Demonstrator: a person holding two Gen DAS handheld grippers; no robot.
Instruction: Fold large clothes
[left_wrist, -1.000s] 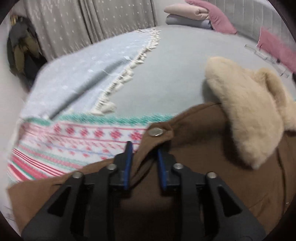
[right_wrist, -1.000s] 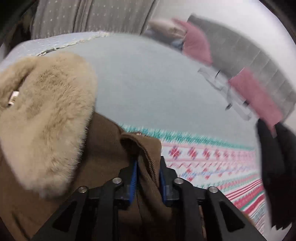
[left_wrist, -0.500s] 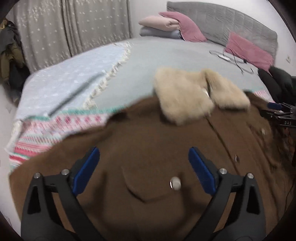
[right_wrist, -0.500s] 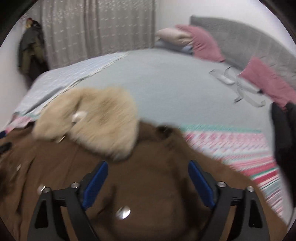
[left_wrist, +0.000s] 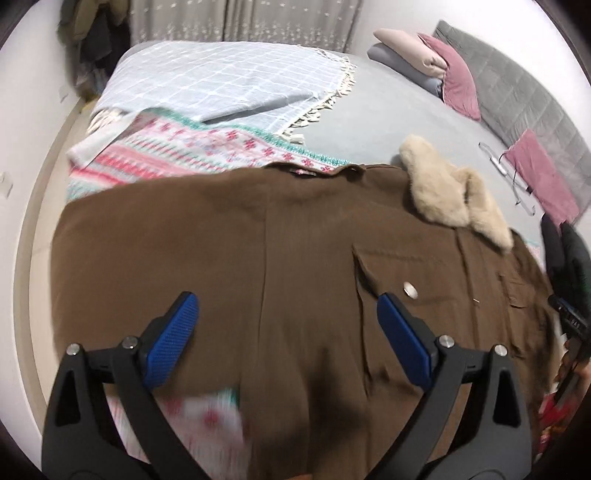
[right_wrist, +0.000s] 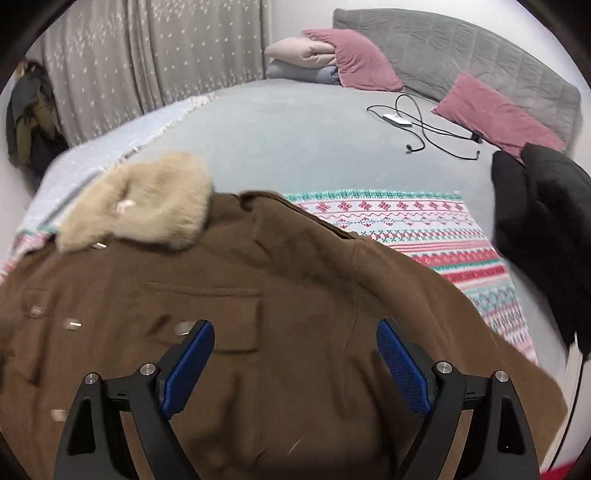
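One brown coat (left_wrist: 295, 258) lies spread front-up on the bed (right_wrist: 295, 140), over a patterned knit blanket (right_wrist: 424, 229) near the bed's foot edge. Its beige fur collar (right_wrist: 147, 199) points toward the grey headboard (right_wrist: 461, 48), so the long axis runs from foot to head; a flap pocket (right_wrist: 221, 314) and metal snaps show on the chest (some blurred). Both tongs stand wide apart with nothing pinched: the left gripper (left_wrist: 288, 336) and the right gripper (right_wrist: 295, 369) hover above the cloth. Beyond the collar the grey sheet is bare up to a charging cable (right_wrist: 424, 125) and pink pillows (right_wrist: 491, 114). A black garment (right_wrist: 546, 229) sits at the right edge, a checked throw (left_wrist: 229, 85) at the left.
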